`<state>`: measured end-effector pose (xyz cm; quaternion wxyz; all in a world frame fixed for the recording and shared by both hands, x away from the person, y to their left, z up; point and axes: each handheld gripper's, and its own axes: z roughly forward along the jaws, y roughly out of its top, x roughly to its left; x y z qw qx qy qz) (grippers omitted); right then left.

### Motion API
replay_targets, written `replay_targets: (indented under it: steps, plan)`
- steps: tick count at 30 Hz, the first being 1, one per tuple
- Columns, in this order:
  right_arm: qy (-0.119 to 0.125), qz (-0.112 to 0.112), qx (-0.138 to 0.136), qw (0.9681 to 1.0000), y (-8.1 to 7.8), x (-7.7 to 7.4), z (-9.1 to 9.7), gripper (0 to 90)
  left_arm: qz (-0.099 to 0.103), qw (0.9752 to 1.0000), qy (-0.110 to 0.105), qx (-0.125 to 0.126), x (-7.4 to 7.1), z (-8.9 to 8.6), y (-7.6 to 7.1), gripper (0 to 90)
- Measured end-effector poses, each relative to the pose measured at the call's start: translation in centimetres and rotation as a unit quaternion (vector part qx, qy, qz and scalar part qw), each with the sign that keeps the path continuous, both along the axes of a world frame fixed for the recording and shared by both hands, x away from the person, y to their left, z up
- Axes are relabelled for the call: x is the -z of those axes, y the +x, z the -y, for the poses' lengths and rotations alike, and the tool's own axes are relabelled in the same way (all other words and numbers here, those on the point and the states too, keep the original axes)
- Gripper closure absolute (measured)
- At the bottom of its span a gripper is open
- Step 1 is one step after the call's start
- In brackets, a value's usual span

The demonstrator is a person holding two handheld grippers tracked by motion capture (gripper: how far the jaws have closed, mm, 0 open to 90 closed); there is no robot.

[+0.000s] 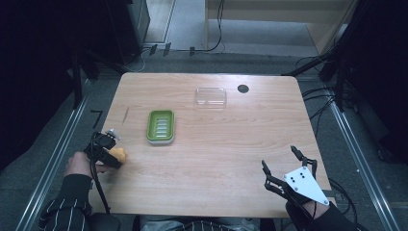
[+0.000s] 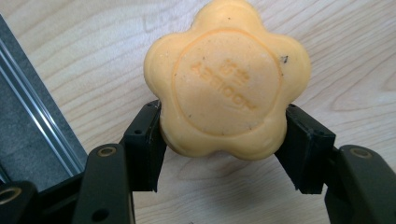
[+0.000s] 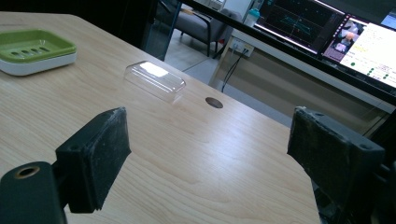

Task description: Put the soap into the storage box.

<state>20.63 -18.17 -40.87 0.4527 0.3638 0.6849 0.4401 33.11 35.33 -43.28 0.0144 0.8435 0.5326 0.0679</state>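
Orange soap (image 2: 226,79), flower-shaped, sits clamped in the left claw (image 2: 224,140), pads pressing on both flanks, low over the near left corner of the desk (image 1: 216,159). Right claw (image 3: 210,154) waits with jaws wide apart and nothing between them, off at the near right edge. Pickup looks done; carry is the step in hand. Next comes a move up and right to the green dish (image 1: 160,126), well apart, lowering flat onto its ribs. Clear lid (image 1: 210,96) lies farther back.
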Motion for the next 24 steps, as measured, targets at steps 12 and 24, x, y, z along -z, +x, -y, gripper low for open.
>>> replay_targets:
  steps: [12, 24]
  plan:
    - [-0.001, -0.001, 0.0, 1.0, 0.0, 0.0, 0.0, 13.4, 0.008, 0.9999, -0.001, 0.014, -1.1, 0.9, 0.1, 39.7]
    - [-0.001, -0.001, -0.001, 1.0, 0.0, 0.0, 0.0, 13.4, 0.012, 0.9997, -0.003, 0.022, -1.7, 1.6, 0.9, 39.7]
